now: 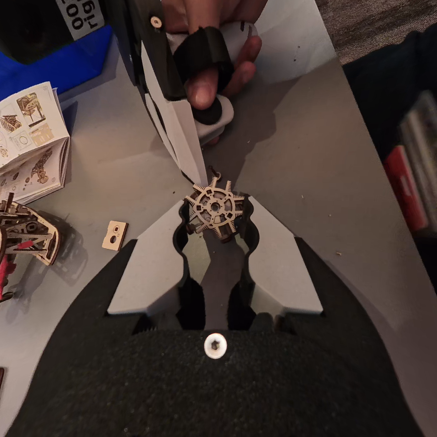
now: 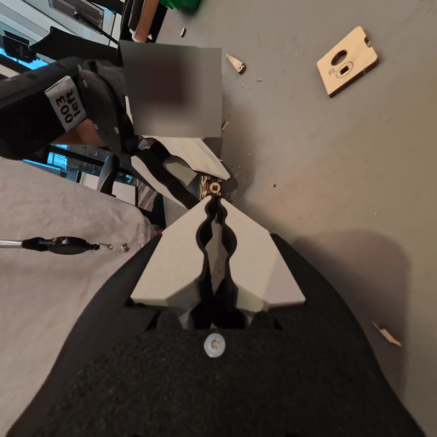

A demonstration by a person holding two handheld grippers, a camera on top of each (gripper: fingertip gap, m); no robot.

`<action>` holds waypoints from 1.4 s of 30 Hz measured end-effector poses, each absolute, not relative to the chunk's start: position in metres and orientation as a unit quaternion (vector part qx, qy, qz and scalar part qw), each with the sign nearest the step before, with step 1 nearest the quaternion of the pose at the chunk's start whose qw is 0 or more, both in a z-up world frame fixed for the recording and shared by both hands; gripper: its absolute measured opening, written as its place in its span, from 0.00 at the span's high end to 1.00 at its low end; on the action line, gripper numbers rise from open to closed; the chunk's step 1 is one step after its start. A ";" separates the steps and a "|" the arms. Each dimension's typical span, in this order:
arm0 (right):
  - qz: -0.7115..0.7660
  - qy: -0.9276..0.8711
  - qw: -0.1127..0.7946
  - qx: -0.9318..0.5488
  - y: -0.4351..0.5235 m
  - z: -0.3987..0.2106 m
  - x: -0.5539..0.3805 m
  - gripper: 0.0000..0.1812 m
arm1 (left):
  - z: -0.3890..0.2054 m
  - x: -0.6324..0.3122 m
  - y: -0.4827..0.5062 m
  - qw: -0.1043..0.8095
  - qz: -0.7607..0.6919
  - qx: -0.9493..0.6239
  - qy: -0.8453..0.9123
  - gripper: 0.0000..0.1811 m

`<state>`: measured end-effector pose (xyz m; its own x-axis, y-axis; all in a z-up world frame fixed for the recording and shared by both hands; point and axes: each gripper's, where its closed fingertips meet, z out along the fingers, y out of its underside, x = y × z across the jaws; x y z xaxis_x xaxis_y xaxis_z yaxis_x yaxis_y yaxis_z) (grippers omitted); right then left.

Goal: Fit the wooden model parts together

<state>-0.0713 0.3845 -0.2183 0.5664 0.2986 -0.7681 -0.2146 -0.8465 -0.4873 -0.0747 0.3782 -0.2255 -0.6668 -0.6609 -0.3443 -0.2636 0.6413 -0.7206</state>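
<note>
A round wooden wheel assembly [image 1: 214,209] with comb-toothed spokes sits between the fingertips of my left gripper [image 1: 216,201], which is shut on its sides and holds it just above the grey table [image 1: 132,179]. My right gripper [image 1: 201,179] comes down from the top, held by a person's hand, with its tips on the wheel's upper rim. In the right wrist view my right gripper [image 2: 215,199] is nearly shut, pinching the edge of the wheel [image 2: 212,188]. The left gripper [image 2: 211,189] clamps the wheel from the left.
A folded instruction booklet [image 1: 33,142] and a partly built wooden model [image 1: 28,236] lie at the left. A small wooden plate with holes [image 1: 115,235] lies on the table, also in the right wrist view [image 2: 347,61]. Wood scraps [image 2: 236,62] are scattered. A blue box [image 1: 59,63] stands behind. Only a small space, under 4 cm, lies between the two pairs of fingers.
</note>
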 end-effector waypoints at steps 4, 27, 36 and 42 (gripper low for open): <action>0.450 -0.029 0.285 -0.846 0.385 -0.219 -0.071 1.00 | -0.226 -0.075 0.379 0.303 -0.325 -0.273 0.853 0.77; 0.184 -0.181 0.415 -0.872 0.361 -0.220 -0.053 0.87 | -0.231 -0.078 0.390 0.158 -0.378 -0.410 0.815 0.69; 0.146 -0.207 0.409 -0.877 0.373 -0.223 -0.061 0.98 | -0.204 -0.084 0.389 0.189 -0.438 -0.433 0.765 0.68; 0.099 -0.264 0.431 -0.857 0.359 -0.178 -0.085 0.99 | -0.169 -0.103 0.376 0.169 -0.467 -0.483 0.721 0.79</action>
